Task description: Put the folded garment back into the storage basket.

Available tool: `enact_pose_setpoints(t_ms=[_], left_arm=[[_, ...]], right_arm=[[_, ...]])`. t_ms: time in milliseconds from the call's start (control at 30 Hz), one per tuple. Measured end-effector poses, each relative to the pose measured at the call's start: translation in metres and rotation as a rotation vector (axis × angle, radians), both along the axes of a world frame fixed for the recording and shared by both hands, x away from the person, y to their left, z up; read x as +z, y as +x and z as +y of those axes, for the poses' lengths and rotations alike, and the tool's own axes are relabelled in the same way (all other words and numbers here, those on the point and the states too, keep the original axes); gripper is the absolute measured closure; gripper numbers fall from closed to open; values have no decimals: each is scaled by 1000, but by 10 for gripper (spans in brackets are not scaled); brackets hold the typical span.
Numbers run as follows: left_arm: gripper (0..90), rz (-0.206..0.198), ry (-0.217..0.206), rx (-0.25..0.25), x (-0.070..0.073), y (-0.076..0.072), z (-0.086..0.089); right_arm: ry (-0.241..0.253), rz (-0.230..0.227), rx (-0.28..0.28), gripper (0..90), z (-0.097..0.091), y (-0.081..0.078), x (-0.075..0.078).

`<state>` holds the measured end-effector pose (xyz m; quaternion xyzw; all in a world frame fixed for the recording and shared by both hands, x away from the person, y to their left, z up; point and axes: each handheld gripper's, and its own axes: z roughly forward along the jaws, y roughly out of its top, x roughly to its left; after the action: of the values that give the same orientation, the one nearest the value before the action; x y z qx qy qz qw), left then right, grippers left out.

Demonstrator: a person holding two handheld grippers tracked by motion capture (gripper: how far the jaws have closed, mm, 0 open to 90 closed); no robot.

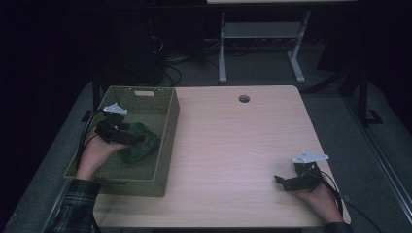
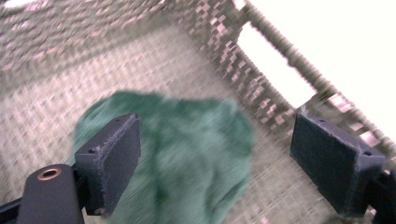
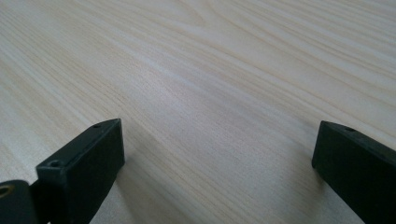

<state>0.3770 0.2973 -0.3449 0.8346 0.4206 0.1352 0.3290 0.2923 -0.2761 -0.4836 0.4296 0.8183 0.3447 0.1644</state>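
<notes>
Hovered over green cloth (image 2: 187,154) inside woven basket (image 1: 167,121), left gripper (image 2: 210,154) wide, empty; right gripper (image 3: 219,154) wide, well right of basket.

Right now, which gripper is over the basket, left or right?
The left gripper: its jaws stand open above the green cloth inside the woven basket. The right gripper sits on bare table, jaws open on nothing.

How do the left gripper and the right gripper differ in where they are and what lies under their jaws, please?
The left gripper hangs inside the woven basket, while the right gripper sits over the bare wooden table. A crumpled green cloth lies below the left gripper's jaws; plain wood lies below the right gripper's. Both stand open, holding nothing.
</notes>
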Motion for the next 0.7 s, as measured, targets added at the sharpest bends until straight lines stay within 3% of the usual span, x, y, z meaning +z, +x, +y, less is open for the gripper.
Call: enact_pose_setpoints(t_ms=[100,133,400,700], left_arm=[[156,-20,-20,-26,6,-2,-14],[157,-38,-36,-50,10,-4,-26],[156,-72,-67,-100,20,-11,-63],[156,-73,-92,-174,16,-16,-113]], right_arm=[[2,0,-2,19,0,0,0],[1,0,-1,19,0,0,0],[2,1,-1,19,0,0,0],[1,0,-1,19,0,0,0]])
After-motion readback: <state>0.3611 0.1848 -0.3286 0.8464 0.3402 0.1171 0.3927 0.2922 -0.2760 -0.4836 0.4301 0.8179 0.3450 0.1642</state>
